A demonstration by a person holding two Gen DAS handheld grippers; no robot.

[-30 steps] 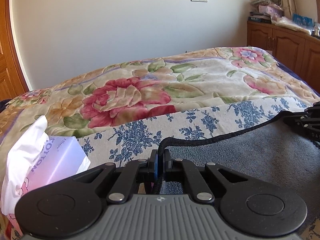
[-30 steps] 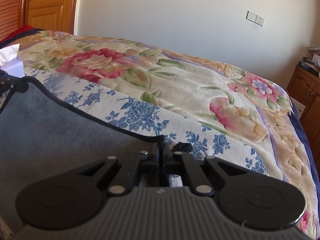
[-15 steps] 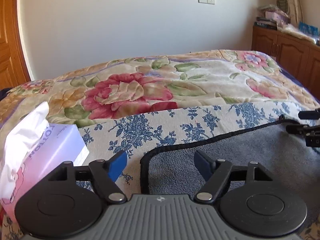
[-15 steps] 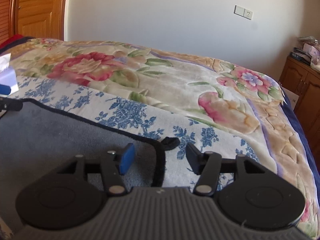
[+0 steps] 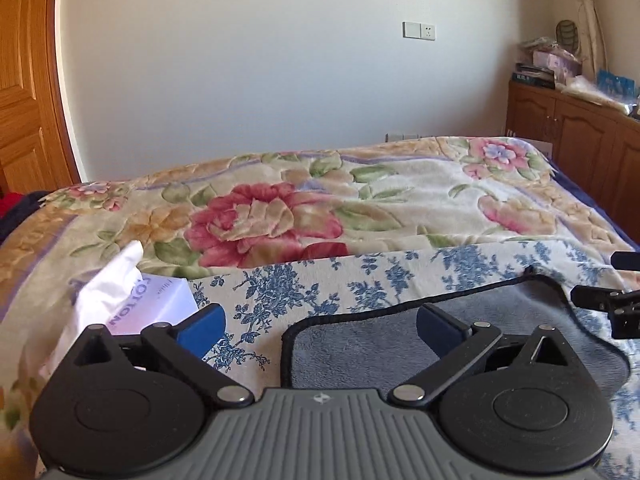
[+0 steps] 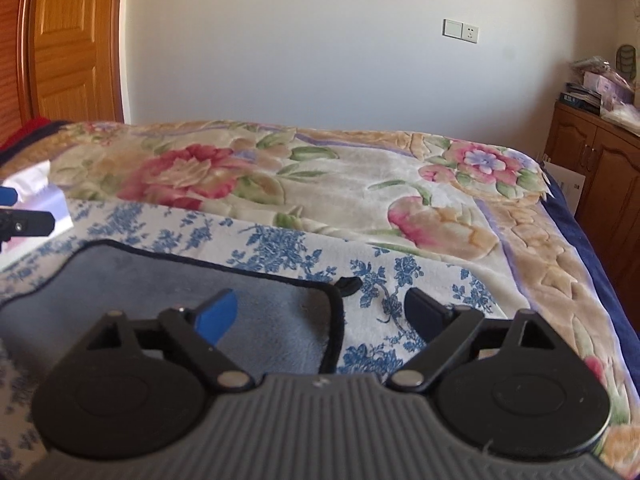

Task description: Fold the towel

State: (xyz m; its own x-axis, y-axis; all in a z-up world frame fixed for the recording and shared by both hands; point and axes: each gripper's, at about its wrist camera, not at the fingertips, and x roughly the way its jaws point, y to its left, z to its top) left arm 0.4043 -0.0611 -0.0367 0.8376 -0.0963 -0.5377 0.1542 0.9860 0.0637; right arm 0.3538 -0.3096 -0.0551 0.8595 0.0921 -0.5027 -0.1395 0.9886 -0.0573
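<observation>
A grey towel [image 5: 400, 344] with a black hem lies flat on the blue-flowered sheet [image 5: 280, 292] of the bed. My left gripper [image 5: 320, 326] is open above the towel's left corner and holds nothing. My right gripper [image 6: 322, 310] is open above the towel's right corner [image 6: 280, 312], also empty. A small black hanging loop [image 6: 349, 283] sticks out at that corner. Each gripper's tips show at the edge of the other's view.
A tissue box [image 5: 136, 304] with a white tissue sticking up stands left of the towel. A thick floral blanket [image 5: 280, 216] covers the bed behind. Wooden cabinets [image 5: 576, 140] with clutter stand at the right, a wooden door [image 6: 68, 40] at the left.
Both grippers were shut on the towel's far corners a second ago. They have opened, let the towel down flat on the sheet, and drawn back and up.
</observation>
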